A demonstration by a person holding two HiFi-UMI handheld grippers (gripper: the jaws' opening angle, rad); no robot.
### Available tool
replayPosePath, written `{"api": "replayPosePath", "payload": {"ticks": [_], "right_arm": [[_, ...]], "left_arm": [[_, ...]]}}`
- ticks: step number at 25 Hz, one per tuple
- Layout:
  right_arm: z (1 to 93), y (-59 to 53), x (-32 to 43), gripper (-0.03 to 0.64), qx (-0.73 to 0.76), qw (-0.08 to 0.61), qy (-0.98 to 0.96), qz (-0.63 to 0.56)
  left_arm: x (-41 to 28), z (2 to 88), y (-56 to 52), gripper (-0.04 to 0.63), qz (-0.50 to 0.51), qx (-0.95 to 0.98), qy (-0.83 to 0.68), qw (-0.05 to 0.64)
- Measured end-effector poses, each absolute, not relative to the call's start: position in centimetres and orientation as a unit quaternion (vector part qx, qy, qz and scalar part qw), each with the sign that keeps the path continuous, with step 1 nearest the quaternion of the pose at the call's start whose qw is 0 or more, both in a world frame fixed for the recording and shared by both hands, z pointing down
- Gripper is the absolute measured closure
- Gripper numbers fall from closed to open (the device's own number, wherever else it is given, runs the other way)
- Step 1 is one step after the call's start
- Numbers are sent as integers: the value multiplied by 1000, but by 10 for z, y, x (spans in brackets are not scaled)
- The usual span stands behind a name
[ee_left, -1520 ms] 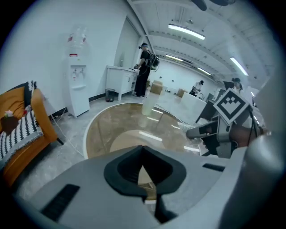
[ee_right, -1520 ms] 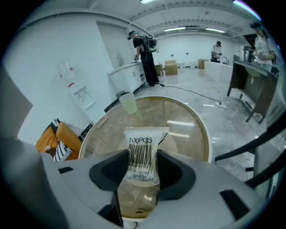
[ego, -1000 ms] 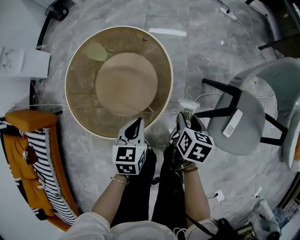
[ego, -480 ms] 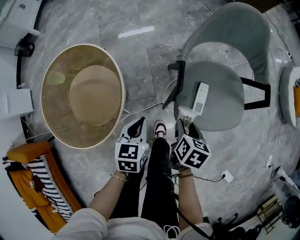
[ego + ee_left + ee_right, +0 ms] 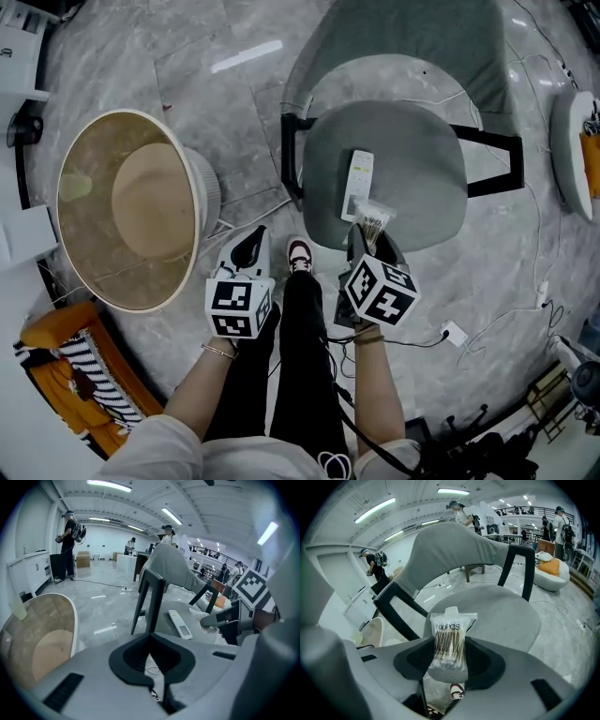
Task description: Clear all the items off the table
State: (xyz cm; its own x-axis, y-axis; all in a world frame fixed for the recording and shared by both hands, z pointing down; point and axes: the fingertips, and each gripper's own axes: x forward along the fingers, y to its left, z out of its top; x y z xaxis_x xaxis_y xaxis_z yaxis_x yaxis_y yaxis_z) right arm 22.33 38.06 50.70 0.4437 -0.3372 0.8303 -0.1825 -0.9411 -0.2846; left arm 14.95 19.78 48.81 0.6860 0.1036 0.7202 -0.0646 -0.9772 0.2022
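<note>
Head view: the round table has swung away to the outer side of the left gripper, whose jaws are pressed together and empty. The grey chair now sits just ahead of the right gripper, which clamps the cotton-swab packet. The packet is off the table, so a drop on the seat looks next.

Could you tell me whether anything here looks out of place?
A white remote control lies on the grey chair seat, an unusual spot for it. The right gripper holds a bag of cotton swabs. Nothing looks spilled or damaged.
</note>
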Motion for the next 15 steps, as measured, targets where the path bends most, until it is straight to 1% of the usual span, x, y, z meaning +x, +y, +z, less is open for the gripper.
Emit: {"api": "replayPosePath", "payload": {"ticks": [9, 15], "right_arm": [[542, 399, 301, 410, -844, 43, 161, -510], [566, 404, 334, 403, -842, 20, 153, -516]], "left_arm": [[185, 506, 195, 589, 411, 904, -19, 112], [194, 512, 189, 588, 414, 902, -31, 115]]}}
